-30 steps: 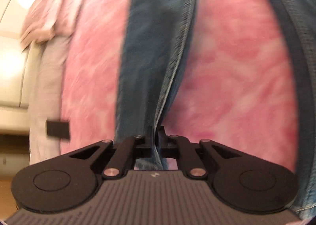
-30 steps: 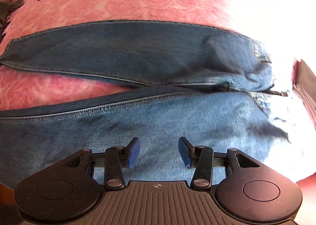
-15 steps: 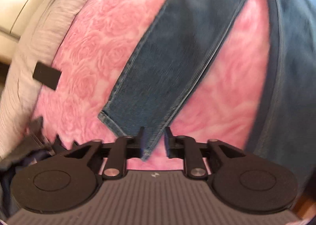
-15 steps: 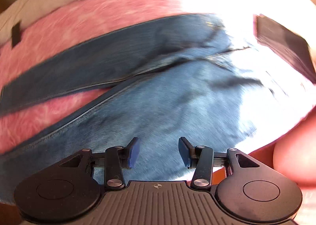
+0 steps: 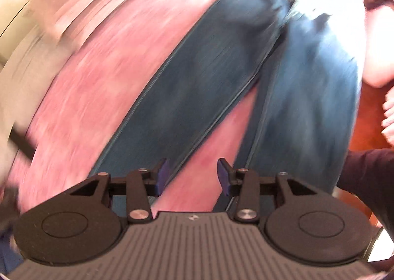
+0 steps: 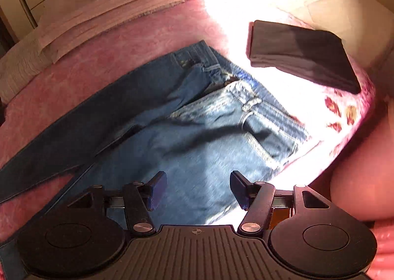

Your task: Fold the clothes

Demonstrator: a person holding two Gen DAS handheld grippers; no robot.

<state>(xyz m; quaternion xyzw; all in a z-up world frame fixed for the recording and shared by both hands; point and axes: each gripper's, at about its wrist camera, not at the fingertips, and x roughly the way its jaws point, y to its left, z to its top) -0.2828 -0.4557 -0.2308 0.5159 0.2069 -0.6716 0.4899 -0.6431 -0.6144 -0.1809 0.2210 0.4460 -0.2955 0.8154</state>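
A pair of blue jeans lies spread flat on a pink bedspread, its two legs parted in a V. In the right wrist view the jeans show their waistband and belt loops at the far end. My left gripper is open and empty, above the gap between the two legs near the leg ends. My right gripper is open and empty, above the nearer, lighter leg close to the hip. The left view is motion-blurred.
A folded dark garment lies on the bed beyond the waistband, in bright sunlight. Folded pale pink bedding lies along the far side. The bedspread ends at the right. A person's arm is at the right.
My left gripper let go of the jeans leg, opened wide and swung right, toward the waist. My right gripper stayed open and swung toward the waistband.
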